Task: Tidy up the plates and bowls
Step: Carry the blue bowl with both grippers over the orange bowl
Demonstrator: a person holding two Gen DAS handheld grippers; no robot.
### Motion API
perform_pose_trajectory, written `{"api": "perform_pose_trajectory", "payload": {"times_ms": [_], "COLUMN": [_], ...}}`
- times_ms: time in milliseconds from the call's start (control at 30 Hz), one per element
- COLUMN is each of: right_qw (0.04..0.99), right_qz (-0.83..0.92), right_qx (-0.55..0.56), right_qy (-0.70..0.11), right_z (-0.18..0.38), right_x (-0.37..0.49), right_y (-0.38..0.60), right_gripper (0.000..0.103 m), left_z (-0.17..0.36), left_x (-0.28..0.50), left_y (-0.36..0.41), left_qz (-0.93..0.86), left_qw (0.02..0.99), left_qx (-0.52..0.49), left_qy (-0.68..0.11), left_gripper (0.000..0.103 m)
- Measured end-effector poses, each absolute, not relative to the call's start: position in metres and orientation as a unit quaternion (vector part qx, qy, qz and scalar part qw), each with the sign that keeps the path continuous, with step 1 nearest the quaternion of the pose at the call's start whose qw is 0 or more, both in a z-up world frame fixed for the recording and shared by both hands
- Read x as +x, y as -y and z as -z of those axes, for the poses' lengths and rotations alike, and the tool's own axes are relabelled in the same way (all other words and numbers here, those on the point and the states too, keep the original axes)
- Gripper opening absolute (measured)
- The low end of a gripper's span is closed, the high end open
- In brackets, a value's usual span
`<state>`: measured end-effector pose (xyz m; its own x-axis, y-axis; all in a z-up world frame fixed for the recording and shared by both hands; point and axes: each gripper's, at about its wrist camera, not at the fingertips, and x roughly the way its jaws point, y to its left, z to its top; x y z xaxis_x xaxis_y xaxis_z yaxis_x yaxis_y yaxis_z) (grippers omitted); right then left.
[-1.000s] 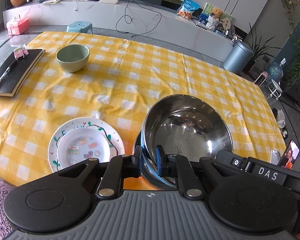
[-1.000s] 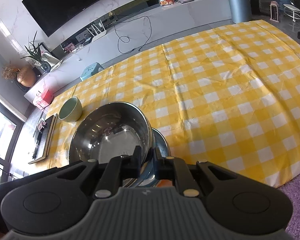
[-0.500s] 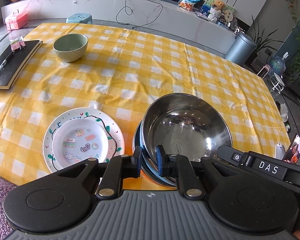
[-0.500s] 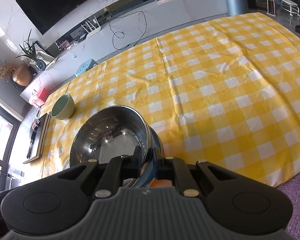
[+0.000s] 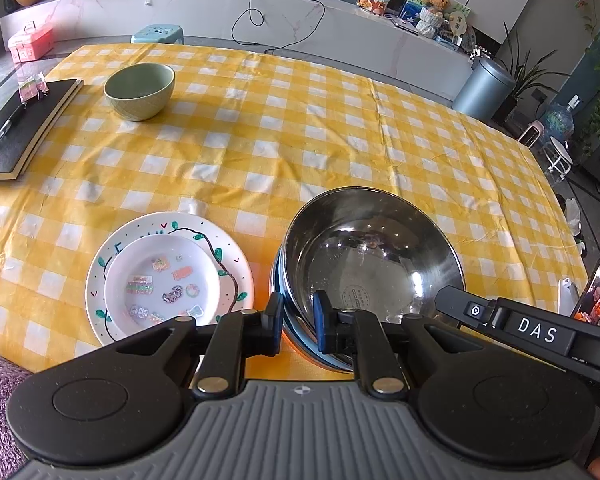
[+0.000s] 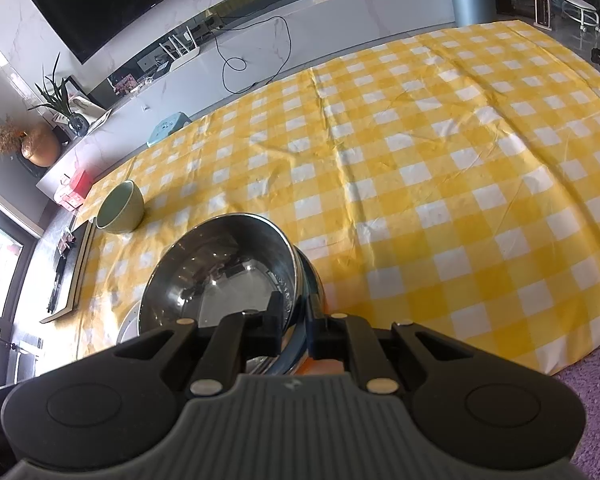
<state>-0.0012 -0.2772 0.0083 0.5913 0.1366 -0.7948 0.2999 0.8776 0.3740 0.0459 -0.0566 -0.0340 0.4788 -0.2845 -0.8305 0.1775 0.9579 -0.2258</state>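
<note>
A steel bowl [image 5: 372,256] sits nested in another steel bowl at the near edge of the yellow checked table [image 5: 300,128]. My left gripper [image 5: 298,322] is shut on the bowl's near left rim. My right gripper [image 6: 294,326] is shut on the right rim of the same bowl [image 6: 220,276]. A small white plate [image 5: 162,280] with stickers lies on a larger leaf-pattern plate [image 5: 228,248] just left of the bowls. A green bowl [image 5: 139,90] stands at the far left; it also shows in the right wrist view [image 6: 121,208].
A black notebook with a pen [image 5: 20,128] lies at the table's left edge. A phone [image 5: 594,298] stands at the right near edge. A purple rug [image 6: 592,392] lies below the table front. A grey bin [image 5: 484,88] stands beyond the table.
Both grippers have stayed shut on the steel bowl's rim. The views have shifted slightly, with the bowl drawn a little toward the near table edge.
</note>
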Motion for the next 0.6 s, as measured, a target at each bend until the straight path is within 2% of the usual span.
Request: {"api": "perform_pose_trajectory", "payload": {"times_ms": [133, 200, 600], "right_qw": [0.859, 0.86, 0.867], "right_qz": [0.048, 0.047, 0.042], "right_qx": [0.242, 0.241, 0.237], "right_qy": [-0.45, -0.448, -0.436], "right_z": [-0.007, -0.0067, -0.0125], "right_x": [-0.0005, -0.0004, -0.0031], "right_y": [0.2771, 0.2771, 0.2784], "right_gripper": [0.009, 0.01, 0.013], "left_z": [0.0366, 0.0364, 0.0289], "left_x": [0.0471, 0.0473, 0.0451], "left_y": [0.0561, 0.0555, 0.0521], "left_qz": [0.135, 0.139, 0.144], "left_qw": [0.856, 0.855, 0.867], "left_qx": [-0.055, -0.058, -0.059], "left_qy": [-0.495, -0.496, -0.474], "left_gripper": [0.018, 0.021, 0.021]}}
